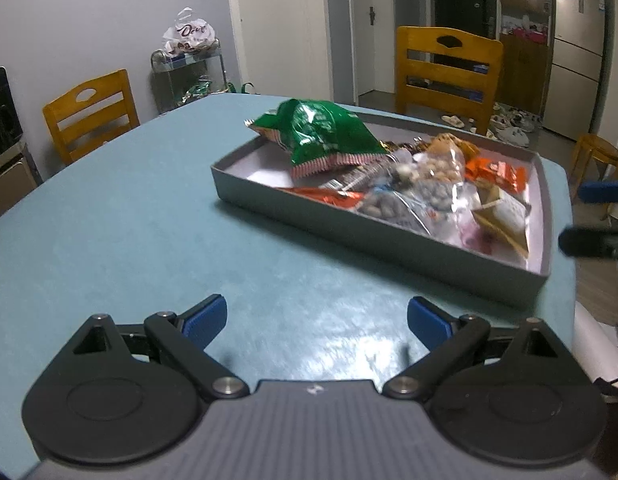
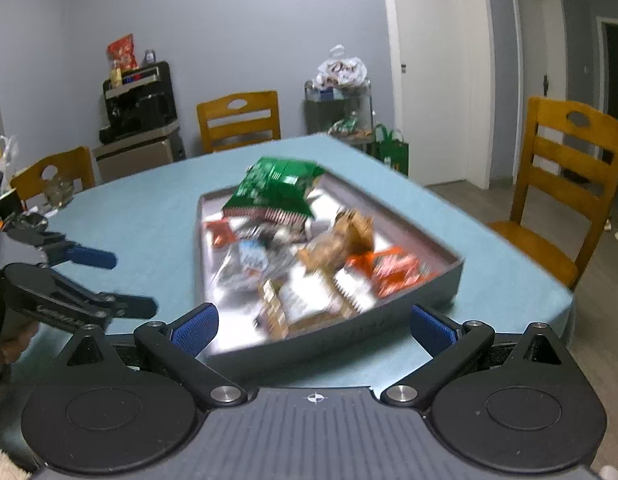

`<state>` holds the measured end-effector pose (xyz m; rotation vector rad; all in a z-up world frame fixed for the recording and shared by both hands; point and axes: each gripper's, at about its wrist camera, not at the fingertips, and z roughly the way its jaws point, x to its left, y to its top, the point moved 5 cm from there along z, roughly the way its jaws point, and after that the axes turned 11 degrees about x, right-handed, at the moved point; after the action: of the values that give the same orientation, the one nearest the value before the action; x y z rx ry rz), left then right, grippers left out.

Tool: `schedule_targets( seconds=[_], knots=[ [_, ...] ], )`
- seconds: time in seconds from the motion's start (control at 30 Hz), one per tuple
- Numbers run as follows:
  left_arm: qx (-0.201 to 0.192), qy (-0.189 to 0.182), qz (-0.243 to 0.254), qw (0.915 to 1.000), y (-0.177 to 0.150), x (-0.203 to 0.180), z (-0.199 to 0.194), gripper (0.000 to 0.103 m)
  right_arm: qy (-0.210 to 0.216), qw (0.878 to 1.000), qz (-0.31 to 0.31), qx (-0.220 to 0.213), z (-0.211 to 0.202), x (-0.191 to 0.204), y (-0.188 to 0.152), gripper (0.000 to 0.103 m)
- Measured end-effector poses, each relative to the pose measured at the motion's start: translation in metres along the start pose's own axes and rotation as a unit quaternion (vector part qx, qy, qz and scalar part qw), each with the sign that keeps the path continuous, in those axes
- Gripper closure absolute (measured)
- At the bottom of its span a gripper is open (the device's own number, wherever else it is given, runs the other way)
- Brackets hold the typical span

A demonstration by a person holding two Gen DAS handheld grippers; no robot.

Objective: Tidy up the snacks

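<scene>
A grey tray (image 1: 389, 236) (image 2: 429, 280) of mixed snacks sits on the teal table (image 1: 129, 220). A green bag (image 1: 329, 136) (image 2: 277, 192) lies on top at its far end, with orange packets (image 1: 497, 174) (image 2: 393, 270), clear nut bags (image 1: 437, 184) and a brown-and-white packet (image 2: 301, 304) nearer. My left gripper (image 1: 317, 322) is open and empty, above bare table in front of the tray; it also shows in the right wrist view (image 2: 121, 280). My right gripper (image 2: 315, 326) is open and empty at the tray's near edge; its fingertips (image 1: 601, 192) show at the left wrist view's right edge.
Wooden chairs (image 1: 91, 116) (image 1: 449, 72) (image 2: 561, 184) stand around the table. A wire cart (image 2: 341, 112) with a white bag (image 1: 189, 34) stands by the wall. A black appliance (image 2: 141, 104) sits at the back left. The table edge (image 2: 549, 280) falls off to the right.
</scene>
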<state>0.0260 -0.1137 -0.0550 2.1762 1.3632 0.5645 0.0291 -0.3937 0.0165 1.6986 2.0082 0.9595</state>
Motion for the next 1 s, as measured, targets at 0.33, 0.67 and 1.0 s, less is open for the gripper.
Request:
schedule_targets(
  seconds=[0.33, 0.67, 1.0],
  knots=[
    [0.007, -0.014, -0.010, 0.9998, -0.016, -0.005, 0.011, 0.005, -0.028, 0.999, -0.024, 0.027, 0.016, 0.039, -0.027, 0.000],
    [0.012, -0.016, -0.017, 0.9997, -0.017, -0.002, 0.014, 0.002, -0.040, 0.998, -0.010, 0.046, 0.035, 0.041, -0.028, 0.000],
    [0.014, -0.018, -0.021, 0.9995, -0.016, -0.001, 0.015, 0.001, -0.049, 0.997, -0.022, 0.046, 0.038, 0.043, -0.028, 0.000]
  ],
)
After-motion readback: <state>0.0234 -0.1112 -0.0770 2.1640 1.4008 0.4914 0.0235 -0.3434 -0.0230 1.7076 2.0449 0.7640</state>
